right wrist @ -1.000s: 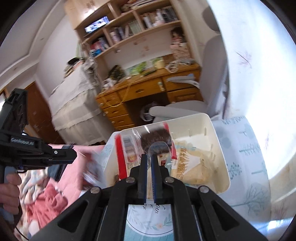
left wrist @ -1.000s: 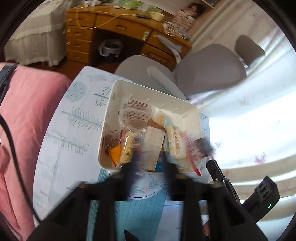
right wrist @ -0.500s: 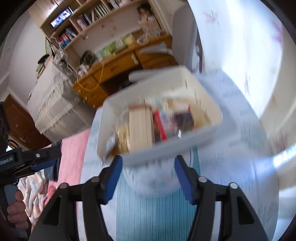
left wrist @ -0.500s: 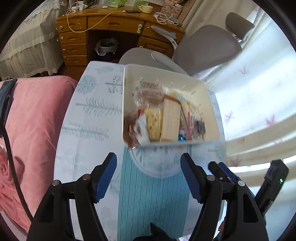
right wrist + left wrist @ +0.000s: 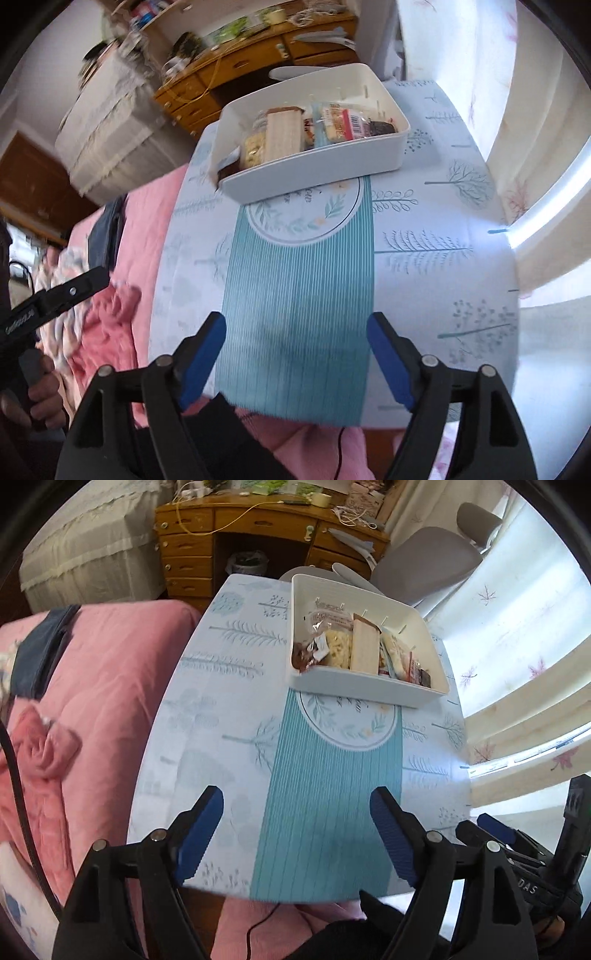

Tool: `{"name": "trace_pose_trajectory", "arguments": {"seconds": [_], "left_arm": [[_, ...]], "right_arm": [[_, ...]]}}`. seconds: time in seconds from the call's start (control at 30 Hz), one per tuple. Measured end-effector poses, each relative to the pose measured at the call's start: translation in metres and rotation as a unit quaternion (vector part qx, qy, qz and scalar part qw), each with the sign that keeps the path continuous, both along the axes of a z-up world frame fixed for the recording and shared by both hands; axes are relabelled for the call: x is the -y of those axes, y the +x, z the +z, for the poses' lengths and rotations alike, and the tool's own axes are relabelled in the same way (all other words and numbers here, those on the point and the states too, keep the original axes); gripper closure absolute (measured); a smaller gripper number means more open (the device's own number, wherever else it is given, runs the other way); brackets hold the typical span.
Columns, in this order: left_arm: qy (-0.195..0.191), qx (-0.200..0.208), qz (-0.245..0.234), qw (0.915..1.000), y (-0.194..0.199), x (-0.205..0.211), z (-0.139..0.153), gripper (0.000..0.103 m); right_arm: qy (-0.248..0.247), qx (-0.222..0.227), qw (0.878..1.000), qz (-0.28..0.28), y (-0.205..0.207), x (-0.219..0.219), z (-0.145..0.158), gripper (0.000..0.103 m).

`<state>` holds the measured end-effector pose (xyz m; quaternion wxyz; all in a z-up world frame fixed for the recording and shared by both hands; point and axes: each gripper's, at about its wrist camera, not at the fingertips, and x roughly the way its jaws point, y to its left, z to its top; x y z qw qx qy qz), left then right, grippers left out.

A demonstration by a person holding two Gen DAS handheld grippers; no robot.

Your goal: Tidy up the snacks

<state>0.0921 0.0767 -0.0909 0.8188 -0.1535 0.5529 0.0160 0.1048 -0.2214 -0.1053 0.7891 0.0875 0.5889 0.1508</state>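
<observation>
The white bin [image 5: 365, 686] sits at the table's [image 5: 229, 760] far edge, the snack packets [image 5: 364, 648] packed inside it. Both the left gripper [image 5: 297, 840] and the right gripper [image 5: 295, 356] have just been opening and stand spread with nothing between them, over the near edge. The risk is the bin: it seems to overhang the far edge – hard to judge – so a nudge could tip it off.

Left claw [image 5: 296, 834] and right claw [image 5: 295, 357] just spread wide (both empty)
</observation>
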Motion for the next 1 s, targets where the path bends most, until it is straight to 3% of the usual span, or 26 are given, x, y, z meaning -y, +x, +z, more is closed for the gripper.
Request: {"name": "trace_pose_trajectory", "arguments": {"seconds": [0.1, 0.17, 0.4, 0.67, 1.0], "left_arm": [[-0.003, 0.02, -0.007, 0.9998, -0.019, 0.006, 0.018, 0.021], [-0.004, 0.033, -0.013, 0.9994, -0.026, 0.013, 0.029, 0.014], [0.004, 0.069, -0.032, 0.9971, -0.041, 0.048, 0.06, 0.012], [0.043, 0.075, -0.011, 0.9962, -0.047, 0.074, 0.057, 0.004], [0.082, 0.093, -0.002, 0.9923, -0.038, 0.091, 0.062, 0.001]], "right_arm": [[-0.006, 0.007, 1.0, 0.018, -0.013, 0.002, 0.019, 0.013], [0.003, 0.01, 1.0, 0.029, -0.02, 0.003, 0.031, 0.011], [-0.014, 0.014, 0.999, 0.034, -0.047, 0.005, 0.062, 0.001], [-0.035, 0.045, 0.998, 0.006, -0.059, 0.018, 0.067, 0.0], [-0.048, 0.048, 0.998, 0.002, -0.053, 0.026, 0.065, 0.0]]}}
